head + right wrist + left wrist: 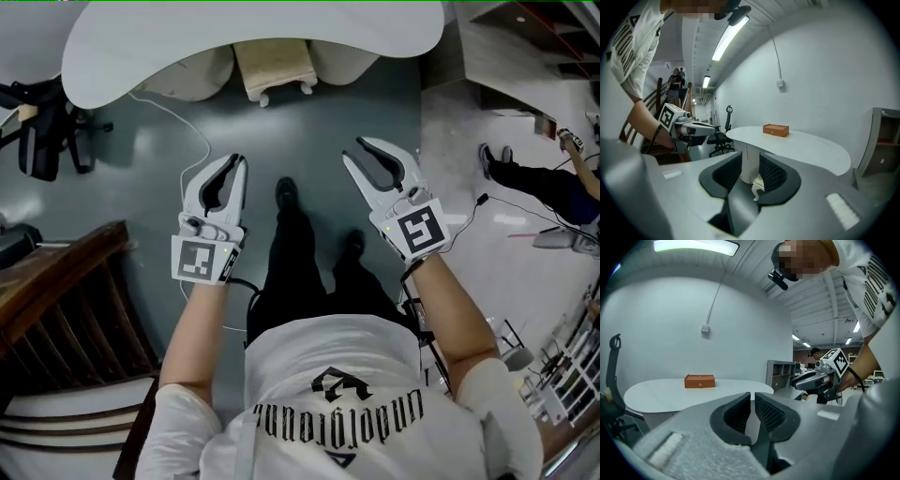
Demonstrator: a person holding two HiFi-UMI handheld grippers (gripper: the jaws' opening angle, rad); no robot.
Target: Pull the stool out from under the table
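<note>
A cream cushioned stool (275, 67) on white legs stands under the white oval table (169, 42), straight ahead of me. The right gripper view shows part of the stool (758, 182) through the jaw gap, below the table (811, 147). Both grippers hang above the grey floor, well short of the stool. My left gripper (240, 161) is barely open, with only a thin slit between its pads (766, 411) and nothing in it. My right gripper (353, 150) is open with a wider gap and also holds nothing. A brown box (699, 381) lies on the tabletop.
A black office chair (47, 131) stands left of the table. A wooden stair railing (66, 309) is at my near left. A thin cable (192, 122) runs over the floor. A grey shelf unit (780, 373) and another person (534, 178) are to the right.
</note>
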